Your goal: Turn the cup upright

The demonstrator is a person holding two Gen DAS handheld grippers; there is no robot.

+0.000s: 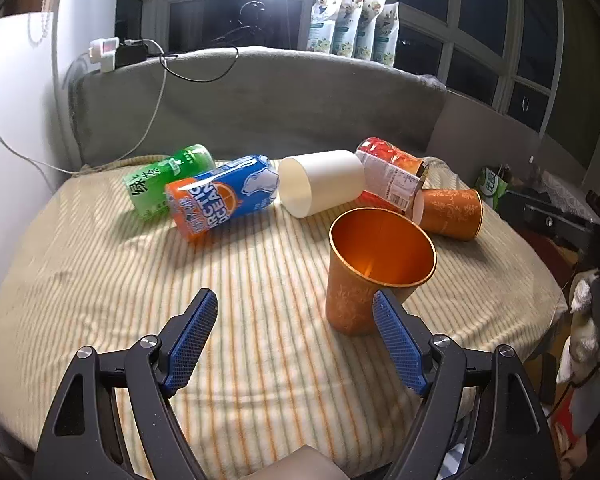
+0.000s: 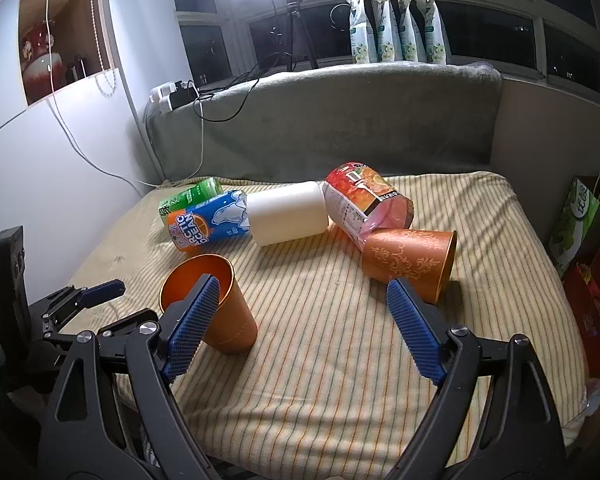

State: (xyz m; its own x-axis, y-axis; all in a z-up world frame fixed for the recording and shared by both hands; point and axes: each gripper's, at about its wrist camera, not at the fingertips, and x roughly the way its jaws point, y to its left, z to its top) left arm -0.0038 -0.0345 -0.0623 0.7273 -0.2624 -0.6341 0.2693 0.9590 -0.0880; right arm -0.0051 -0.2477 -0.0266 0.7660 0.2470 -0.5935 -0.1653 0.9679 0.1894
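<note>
One orange metal cup with a gold rim [image 1: 374,276] already stands upright, mouth up, at the near side of the striped yellow blanket [image 1: 240,300]. The one left to flip, by my read, is the second orange metal cup with a floral pattern [image 2: 412,262], lying on its side further back, long axis roughly left-right, gold-rimmed mouth pointing right in the right wrist view, base tucked against the red-orange juice carton [image 2: 364,200]. It lies ahead and just right of the right gripper [image 2: 302,286], clearly nearer to it than to the left gripper [image 1: 292,304], so I'd expect the right to take it. Both grippers have jaws spread wide and hold nothing. The left's right finger [image 1: 398,344] overlaps the upright cup in view; contact can't be confirmed. Behind: white plastic cup [image 1: 320,186], blue-orange soda can [image 1: 224,198], green tea can [image 1: 168,180], all on their sides.
</note>
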